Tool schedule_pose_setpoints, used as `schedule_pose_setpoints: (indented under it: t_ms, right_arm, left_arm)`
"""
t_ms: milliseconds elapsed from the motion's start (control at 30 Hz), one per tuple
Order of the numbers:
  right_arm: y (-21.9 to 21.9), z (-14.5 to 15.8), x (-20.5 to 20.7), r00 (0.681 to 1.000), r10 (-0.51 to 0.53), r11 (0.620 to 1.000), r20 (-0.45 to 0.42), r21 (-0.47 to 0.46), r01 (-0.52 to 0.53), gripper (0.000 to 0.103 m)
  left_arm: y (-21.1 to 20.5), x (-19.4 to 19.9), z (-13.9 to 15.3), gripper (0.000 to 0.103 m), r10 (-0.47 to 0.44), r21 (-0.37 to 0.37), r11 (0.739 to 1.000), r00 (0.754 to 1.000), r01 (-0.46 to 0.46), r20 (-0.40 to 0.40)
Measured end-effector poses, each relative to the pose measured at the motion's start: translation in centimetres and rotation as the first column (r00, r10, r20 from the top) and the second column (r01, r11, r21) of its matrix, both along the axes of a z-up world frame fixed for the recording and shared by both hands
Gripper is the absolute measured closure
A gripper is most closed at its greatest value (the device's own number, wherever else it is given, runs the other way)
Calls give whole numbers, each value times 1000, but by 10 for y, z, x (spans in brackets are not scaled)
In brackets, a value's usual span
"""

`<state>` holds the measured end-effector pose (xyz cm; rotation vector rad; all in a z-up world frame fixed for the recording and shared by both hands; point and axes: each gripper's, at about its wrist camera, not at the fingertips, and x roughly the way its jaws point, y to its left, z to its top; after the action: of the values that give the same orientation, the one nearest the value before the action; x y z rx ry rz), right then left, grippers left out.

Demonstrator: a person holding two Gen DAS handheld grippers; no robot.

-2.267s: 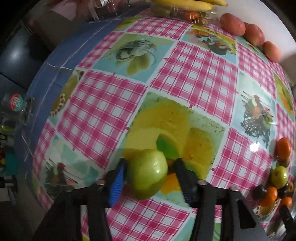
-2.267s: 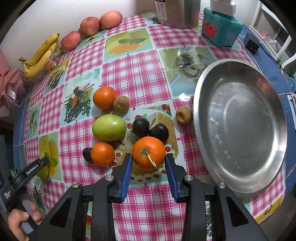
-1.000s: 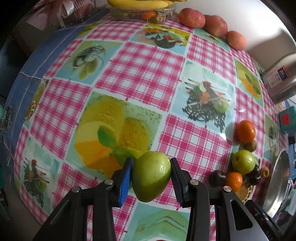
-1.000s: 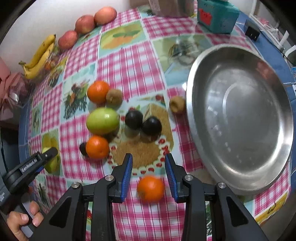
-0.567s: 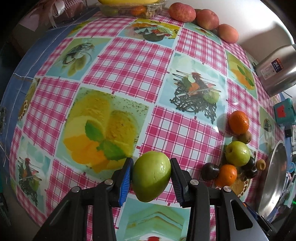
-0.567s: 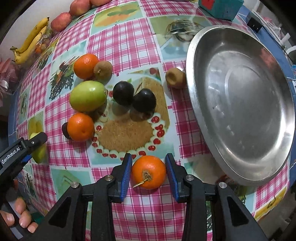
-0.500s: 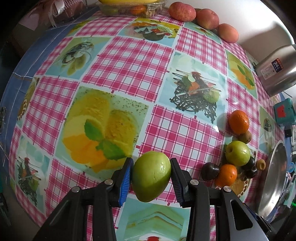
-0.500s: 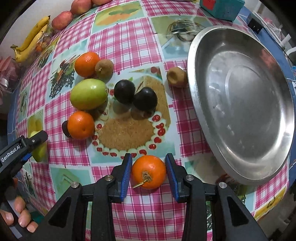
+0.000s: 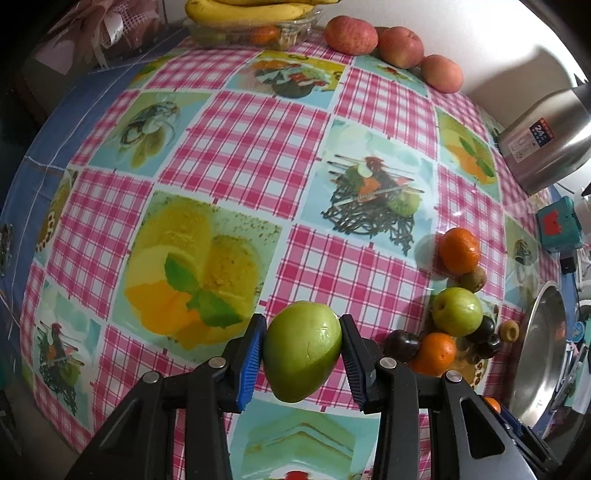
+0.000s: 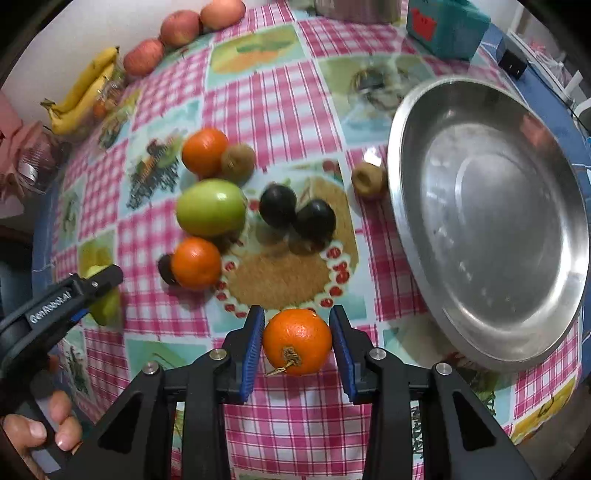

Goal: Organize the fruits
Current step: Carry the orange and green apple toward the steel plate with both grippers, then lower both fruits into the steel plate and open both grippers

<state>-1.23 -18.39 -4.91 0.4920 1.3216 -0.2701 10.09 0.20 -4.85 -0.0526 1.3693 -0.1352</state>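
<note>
Left claw (image 9: 302, 356): I have both pads pressed on a green fruit (image 9: 302, 356), held above the cloth (image 9: 255, 140) at 6 o'clock in the left wrist view.
Right claw (image 10: 297, 343): I see an orange (image 10: 297, 341) between the pads; the left pad touches it, the right pad looks just beside it, so I cannot tell whether the grip is firm.
Pile, right wrist view: near centre, toward 10 o'clock, a green apple (image 10: 210, 207), two more oranges (image 10: 204, 151) (image 10: 195, 263), two dark plums (image 10: 277, 205) (image 10: 315, 218) and a kiwi (image 10: 238, 159); the kiwi touches the upper orange.
Third plum (image 10: 166, 269): tucked against the lower orange, mostly hidden.
Lone kiwi (image 10: 367, 181): just beside the pan rim, at its 9 o'clock side.
Pan (image 10: 491, 221): steel, at 3 o'clock, holding no fruit.
Far edge: three red apples (image 10: 144, 57) (image 10: 180, 27) (image 10: 221, 13) in a row at 11 o'clock, bananas (image 10: 83, 92) beside them at 10 o'clock.
Left claw from the right wrist view: at 8 o'clock, its green fruit partly visible behind the finger (image 10: 88, 284).
Hand (image 10: 40, 432): mine, fingers wrapped on the left handle at 7 o'clock.
Teal box (image 10: 447, 26): at 1 o'clock, beyond the pan.
</note>
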Motion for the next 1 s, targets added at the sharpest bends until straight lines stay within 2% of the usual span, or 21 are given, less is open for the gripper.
schedule_pose_setpoints:
  t_ms: [233, 533, 800, 1000]
  right_arm:
    - [-14, 14, 3, 999, -30, 999, 37, -29, 31, 65]
    - [-63, 20, -6, 982, -177, 984, 65, -26, 179, 65]
    - [-112, 26, -22, 947, -311, 947, 77, -61, 316, 65]
    - [-144, 25, -33, 913, -399, 913, 88, -50, 404, 65]
  left_arm:
    - [-13, -1, 9, 61, -31, 14, 999, 999, 30, 20]
    - [-44, -16, 30, 61, -103, -12, 994, 992, 105, 70]
    - [-94, -31, 41, 61, -235, -11, 971, 967, 237, 104]
    - [-139, -40, 42, 60, -320, 39, 948, 942, 317, 106]
